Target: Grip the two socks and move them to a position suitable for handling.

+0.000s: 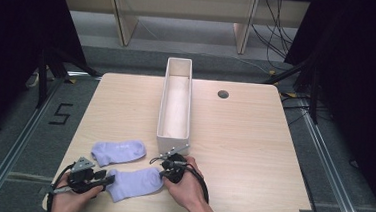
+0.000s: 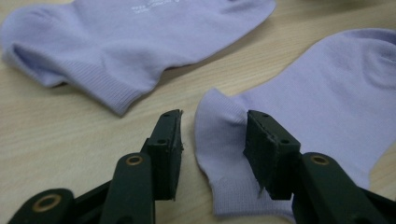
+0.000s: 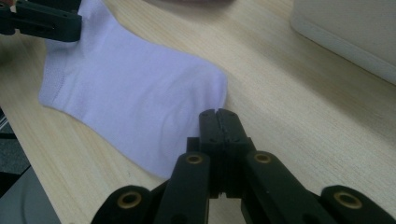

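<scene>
Tongs on the left (image 2: 212, 140) stand apart around the cuff of the near sock (image 1: 134, 182) by the counter's (image 1: 252, 155) front edge; right tongs (image 3: 219, 119) are pressed together, empty, at its toe. Looks like straightening; next, a firm pinch on the cuff.

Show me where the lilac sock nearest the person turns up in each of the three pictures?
High view: near sock, bottom centre, between the two grippers.
Left gripper view: right half, its cuff between the open jaws.
Right gripper view: near sock centre-left.
Shared landmark: the white box, also top right.
</scene>
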